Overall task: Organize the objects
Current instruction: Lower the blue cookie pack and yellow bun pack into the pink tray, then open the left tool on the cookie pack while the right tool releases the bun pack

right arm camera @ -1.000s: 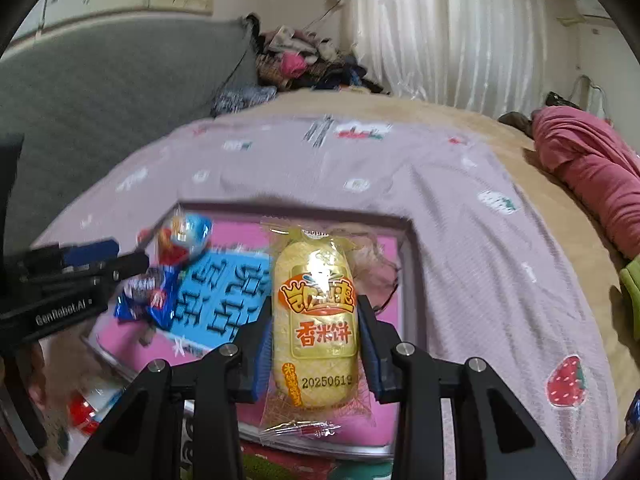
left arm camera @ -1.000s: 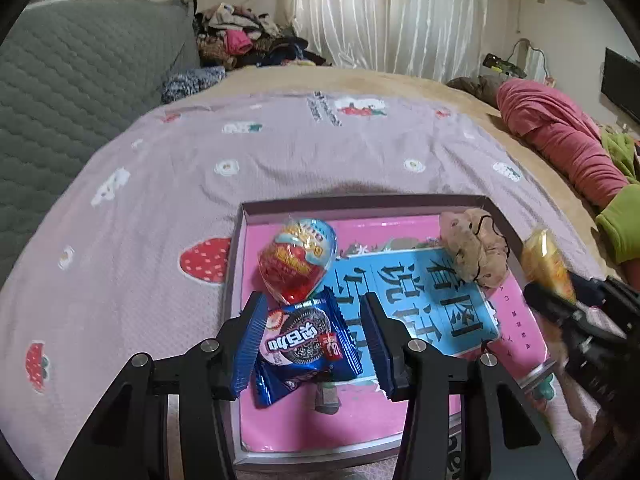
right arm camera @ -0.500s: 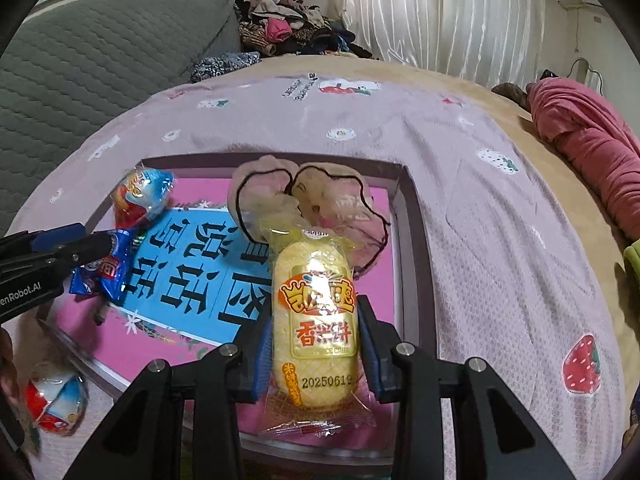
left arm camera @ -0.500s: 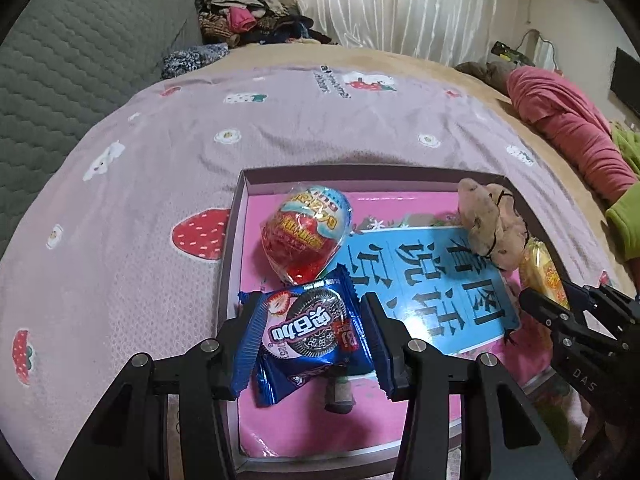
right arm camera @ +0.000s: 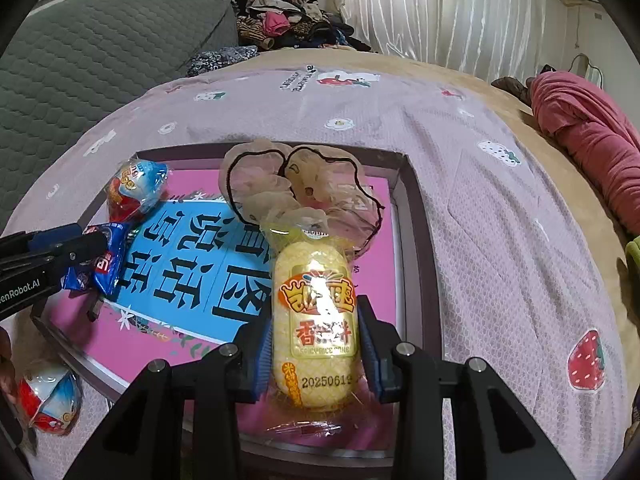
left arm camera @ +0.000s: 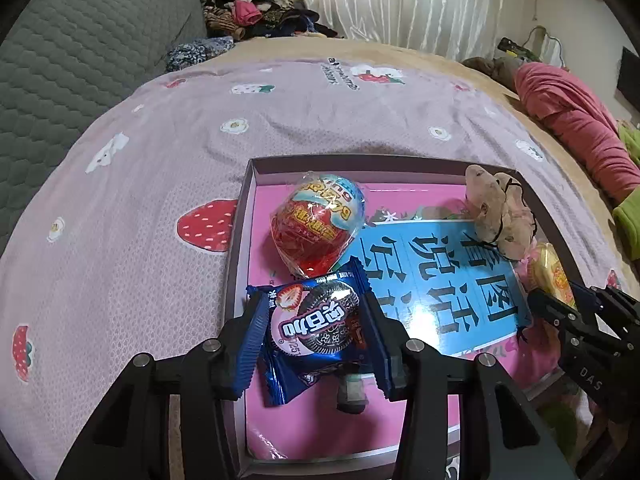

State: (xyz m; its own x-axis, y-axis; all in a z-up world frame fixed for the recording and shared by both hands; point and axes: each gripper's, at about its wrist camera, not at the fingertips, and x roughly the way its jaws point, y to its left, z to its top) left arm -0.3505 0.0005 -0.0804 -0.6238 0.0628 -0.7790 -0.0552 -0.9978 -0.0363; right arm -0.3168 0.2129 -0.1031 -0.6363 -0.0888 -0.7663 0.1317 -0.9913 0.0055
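My left gripper (left arm camera: 314, 332) is shut on a blue sandwich-cookie packet (left arm camera: 316, 312), held low over the near left corner of a shallow box (left arm camera: 360, 159) with a pink floor and a blue label. A red-and-blue wrapped toy egg (left arm camera: 318, 228) lies in the box just beyond it. My right gripper (right arm camera: 316, 352) is shut on a yellow rice-cracker packet (right arm camera: 316, 300), low over the box's near right part (right arm camera: 416, 240). A beige scrunchie (right arm camera: 296, 184) lies behind that packet. Each gripper shows at the edge of the other's view.
The box rests on a lilac strawberry-print bedspread (left arm camera: 160, 200). A second wrapped egg (right arm camera: 50, 396) lies outside the box at its near left. A small dark object (left arm camera: 352, 390) sits on the box floor under the cookie packet. Pink bedding (left arm camera: 576, 128) lies at the right; clothes are piled at the back.
Both grippers have sunk toward the box with their packets still held. The box and the scrunchie now fill more of each view.
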